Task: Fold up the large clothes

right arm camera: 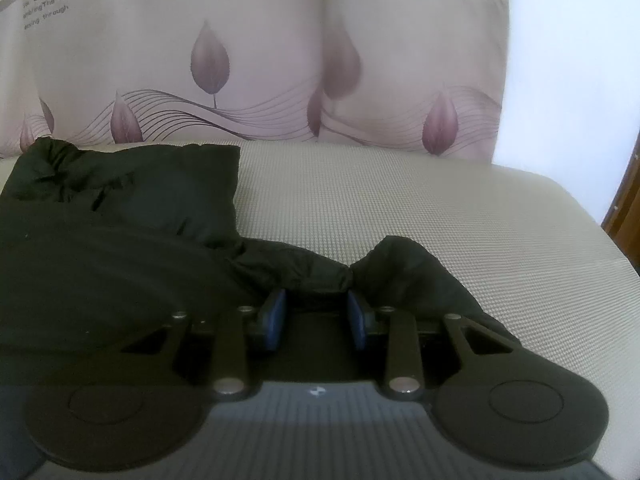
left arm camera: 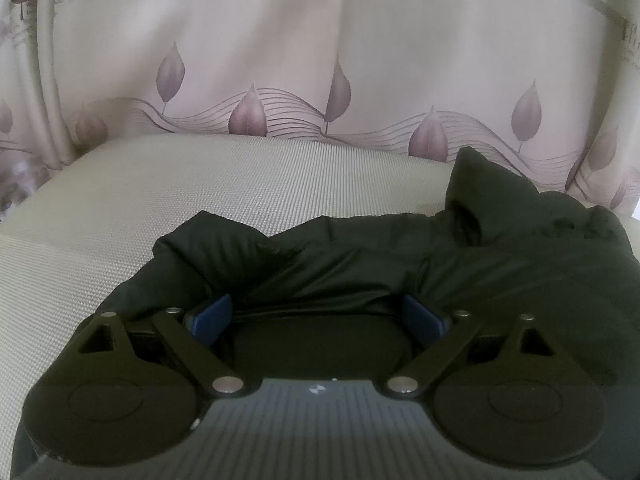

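Grippers first: my left gripper has its blue pads spread wide, black garment bunched between them; grip unclear, I can't tell. My right gripper sits narrower, pads half apart, dark fabric between them, probably not pinched. Garment lies rumpled on the beige woven surface. Behind, leaf-print curtain.

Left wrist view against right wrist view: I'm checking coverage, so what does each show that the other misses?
Only the left wrist view shows the left hand-held gripper, fingers wide apart, its tips at the garment's edge. Only the right wrist view shows the right hand-held gripper, fingers closer with bunched fabric at their tips, plus a white wall and brown wooden trim. Both show the black garment, the beige woven surface and the leaf-print curtain.
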A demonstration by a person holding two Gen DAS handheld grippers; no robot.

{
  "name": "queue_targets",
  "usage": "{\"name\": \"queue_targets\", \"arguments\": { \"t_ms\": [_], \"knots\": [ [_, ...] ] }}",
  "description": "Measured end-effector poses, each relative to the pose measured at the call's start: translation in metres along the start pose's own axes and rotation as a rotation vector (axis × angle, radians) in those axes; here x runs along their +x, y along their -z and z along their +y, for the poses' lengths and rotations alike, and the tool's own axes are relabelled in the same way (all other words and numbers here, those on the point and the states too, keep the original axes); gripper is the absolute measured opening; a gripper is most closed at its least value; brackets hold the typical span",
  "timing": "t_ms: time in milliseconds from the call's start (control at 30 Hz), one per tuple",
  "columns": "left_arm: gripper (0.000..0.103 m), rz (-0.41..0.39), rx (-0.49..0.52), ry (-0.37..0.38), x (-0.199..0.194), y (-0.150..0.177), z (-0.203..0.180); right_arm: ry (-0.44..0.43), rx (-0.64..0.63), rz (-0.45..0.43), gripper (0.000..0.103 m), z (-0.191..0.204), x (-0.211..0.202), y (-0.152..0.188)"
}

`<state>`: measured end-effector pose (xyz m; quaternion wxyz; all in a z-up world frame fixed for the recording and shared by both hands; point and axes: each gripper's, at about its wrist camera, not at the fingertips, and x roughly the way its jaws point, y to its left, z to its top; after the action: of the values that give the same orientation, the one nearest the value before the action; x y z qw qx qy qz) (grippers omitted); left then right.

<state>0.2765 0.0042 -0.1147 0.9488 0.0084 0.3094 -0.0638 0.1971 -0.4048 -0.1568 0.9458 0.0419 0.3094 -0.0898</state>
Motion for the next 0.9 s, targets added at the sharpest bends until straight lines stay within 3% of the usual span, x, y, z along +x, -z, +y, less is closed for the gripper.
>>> {"name": "queue_targets", "arguments": {
  "t_ms": [400, 767, 900],
  "knots": [
    [0.093, 0.004, 0.009, -0.009, 0.001, 0.001, 0.000, -0.004, 0.005, -0.001, 0.033, -0.004, -0.001, -0.002],
    [0.093, 0.003, 0.017, -0.014, -0.001, 0.001, 0.001, -0.067, 0.121, 0.029, 0.035, -0.021, -0.012, -0.011],
    [0.093, 0.003, 0.019, -0.018, -0.001, 0.001, 0.001, -0.021, 0.104, -0.151, 0.037, -0.012, -0.061, -0.028]
  ]
}}
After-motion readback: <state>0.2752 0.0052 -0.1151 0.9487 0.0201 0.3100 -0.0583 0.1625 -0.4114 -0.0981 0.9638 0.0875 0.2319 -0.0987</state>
